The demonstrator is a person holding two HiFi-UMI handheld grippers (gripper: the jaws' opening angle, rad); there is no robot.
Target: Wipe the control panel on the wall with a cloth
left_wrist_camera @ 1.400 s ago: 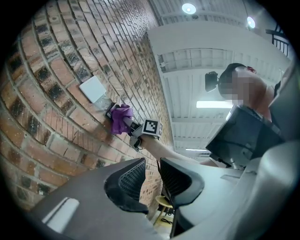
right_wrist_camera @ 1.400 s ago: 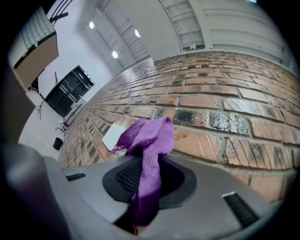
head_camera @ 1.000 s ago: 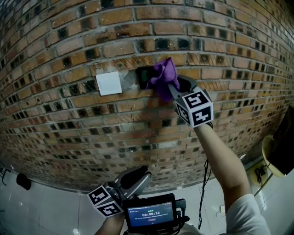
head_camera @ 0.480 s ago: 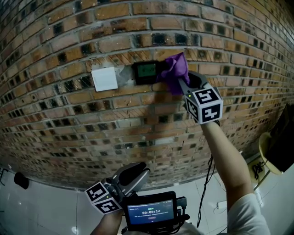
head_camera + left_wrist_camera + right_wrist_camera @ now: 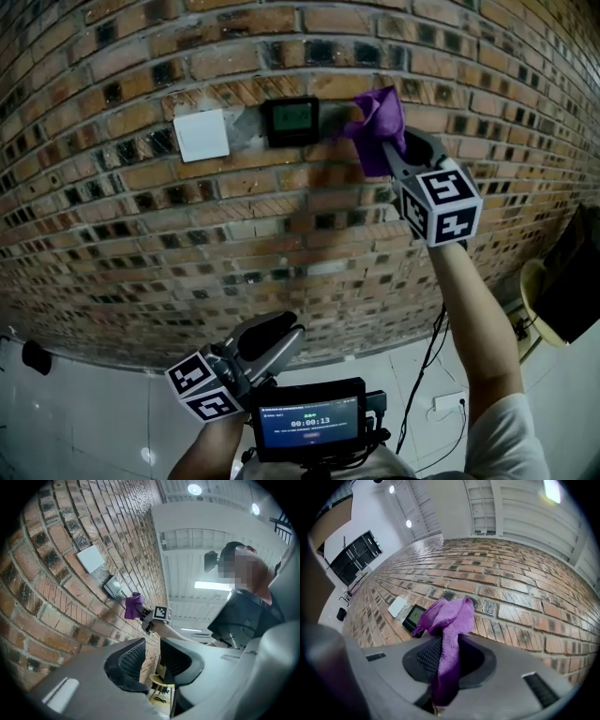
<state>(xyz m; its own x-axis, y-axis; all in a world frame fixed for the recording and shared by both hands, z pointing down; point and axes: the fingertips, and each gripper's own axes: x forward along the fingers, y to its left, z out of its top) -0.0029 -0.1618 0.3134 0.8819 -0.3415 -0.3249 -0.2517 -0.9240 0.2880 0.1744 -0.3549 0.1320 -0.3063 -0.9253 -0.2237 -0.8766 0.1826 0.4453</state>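
Observation:
The black control panel (image 5: 291, 120) with a green screen is set in the brick wall, next to a white switch plate (image 5: 202, 134). My right gripper (image 5: 392, 150) is raised to the wall and shut on a purple cloth (image 5: 378, 127). The cloth rests against the bricks just right of the panel. In the right gripper view the cloth (image 5: 450, 625) hangs between the jaws, with the panel (image 5: 414, 616) beyond at left. My left gripper (image 5: 272, 339) is held low, away from the wall; its jaws (image 5: 153, 654) stand a narrow gap apart with nothing between them.
The brick wall (image 5: 187, 234) fills the view. A yellow stool (image 5: 542, 309) with a dark object stands at right. A cable (image 5: 424, 375) hangs down to a socket (image 5: 448, 405). A small screen (image 5: 309, 427) sits at the bottom centre, above a pale tiled floor (image 5: 84, 422).
My right gripper has slid the purple cloth to the right, off the control panel; the panel's screen is now fully uncovered. The left gripper has stayed low.

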